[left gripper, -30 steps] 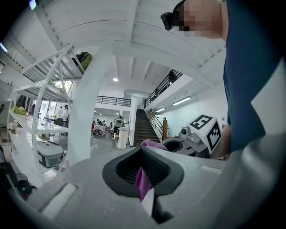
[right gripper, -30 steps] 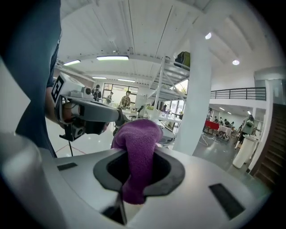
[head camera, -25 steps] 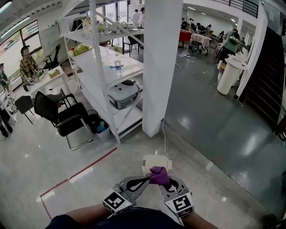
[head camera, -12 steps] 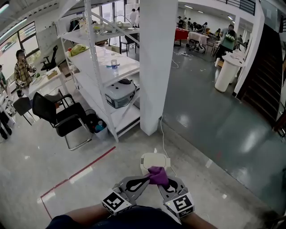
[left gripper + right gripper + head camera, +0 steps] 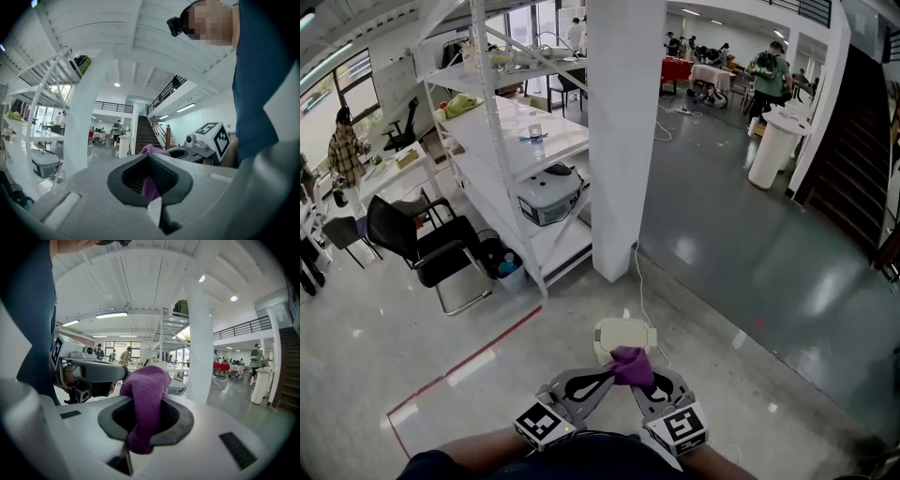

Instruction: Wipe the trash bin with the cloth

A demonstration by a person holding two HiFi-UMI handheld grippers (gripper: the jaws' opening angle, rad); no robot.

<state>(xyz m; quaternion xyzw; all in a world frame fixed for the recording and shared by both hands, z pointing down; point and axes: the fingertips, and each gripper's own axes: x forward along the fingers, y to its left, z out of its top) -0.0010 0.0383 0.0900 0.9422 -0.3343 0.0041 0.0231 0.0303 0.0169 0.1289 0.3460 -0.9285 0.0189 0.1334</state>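
Head view puts your left claw (image 5: 605, 379) and right claw (image 5: 645, 384) at bottom centre, both clenched on the purple cloth (image 5: 630, 366), which overlaps the near edge of the white trash bin (image 5: 619, 334) standing on the floor (image 5: 750, 272). That floor is pale and glossy at left, crossed by a red tape line (image 5: 469, 361), and darker grey at right. A white pillar (image 5: 623, 141) rises at centre, with a white shelving rack (image 5: 516, 141) at upper left.

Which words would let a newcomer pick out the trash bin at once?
Find the big white pillar; near its base sits the trash bin, just beyond the purple cloth. It is low, cream and squarish, unlike the tall white cylinder far back.
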